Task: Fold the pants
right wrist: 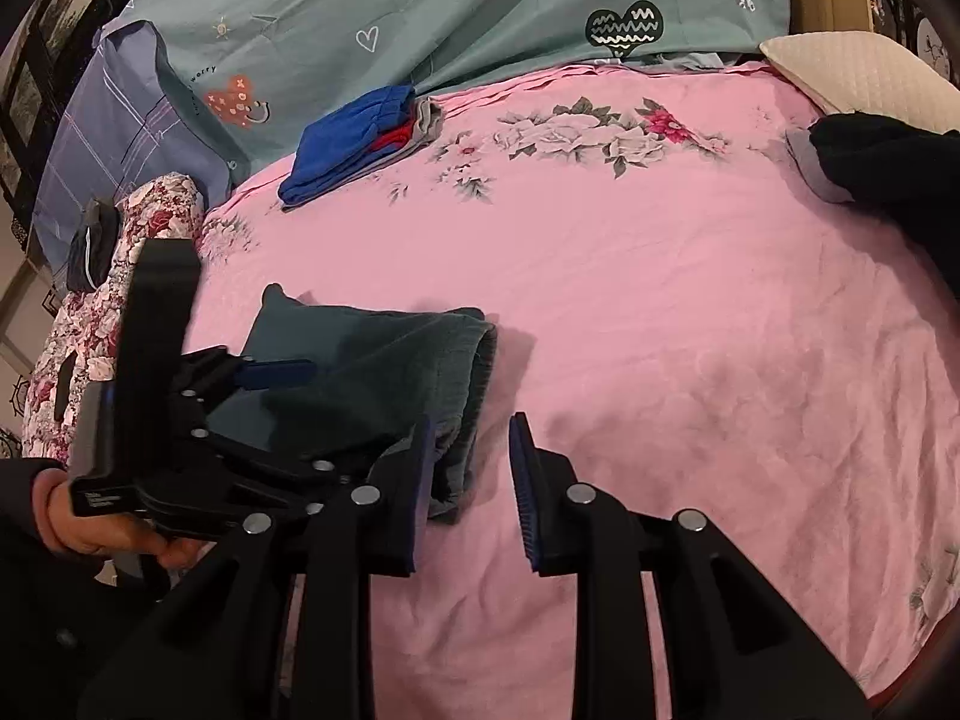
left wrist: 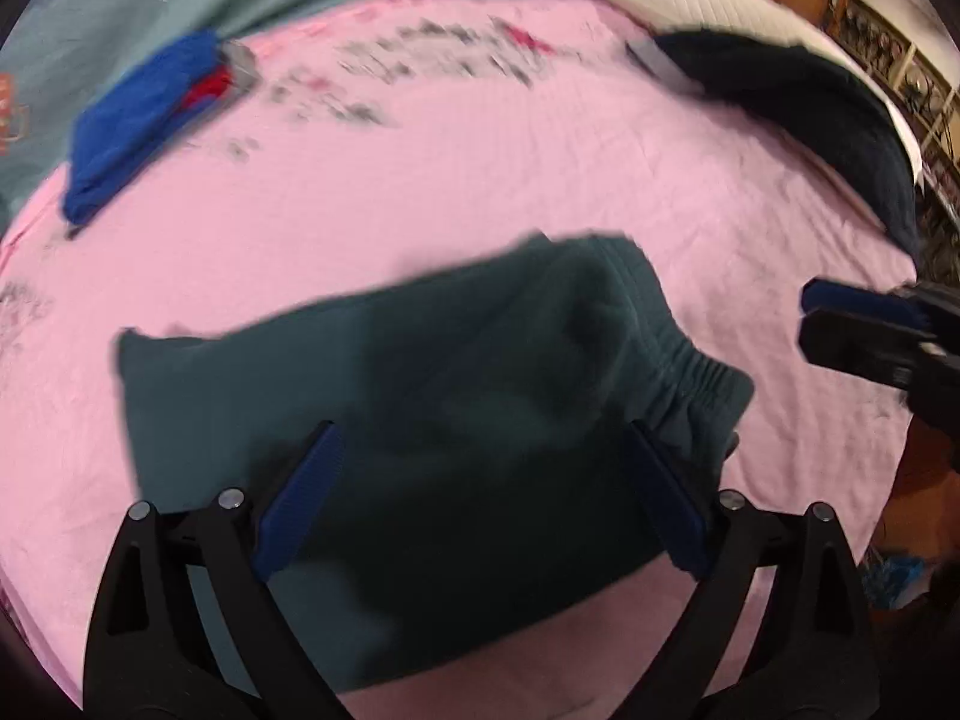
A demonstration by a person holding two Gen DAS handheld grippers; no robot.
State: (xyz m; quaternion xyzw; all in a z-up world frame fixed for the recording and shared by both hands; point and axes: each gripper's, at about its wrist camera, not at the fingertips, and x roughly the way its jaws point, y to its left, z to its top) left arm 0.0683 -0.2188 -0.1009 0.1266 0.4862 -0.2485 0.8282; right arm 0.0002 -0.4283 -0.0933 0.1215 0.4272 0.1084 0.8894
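Dark green pants (left wrist: 420,396) lie folded into a compact block on the pink bed sheet (left wrist: 480,180), elastic waistband to the right. My left gripper (left wrist: 480,438) hovers over them, open wide, with nothing between its fingers. It also shows in the right wrist view (right wrist: 288,396) above the pants (right wrist: 384,360). My right gripper (right wrist: 471,426) is open and empty, just right of the waistband edge, over the sheet. It shows at the right edge of the left wrist view (left wrist: 807,315).
A folded stack of blue, red and grey clothes (right wrist: 354,144) lies at the far side. A dark garment (right wrist: 888,162) and a white pillow (right wrist: 852,72) lie at the far right. A teal printed quilt (right wrist: 420,18) and a floral pillow (right wrist: 108,300) border the bed.
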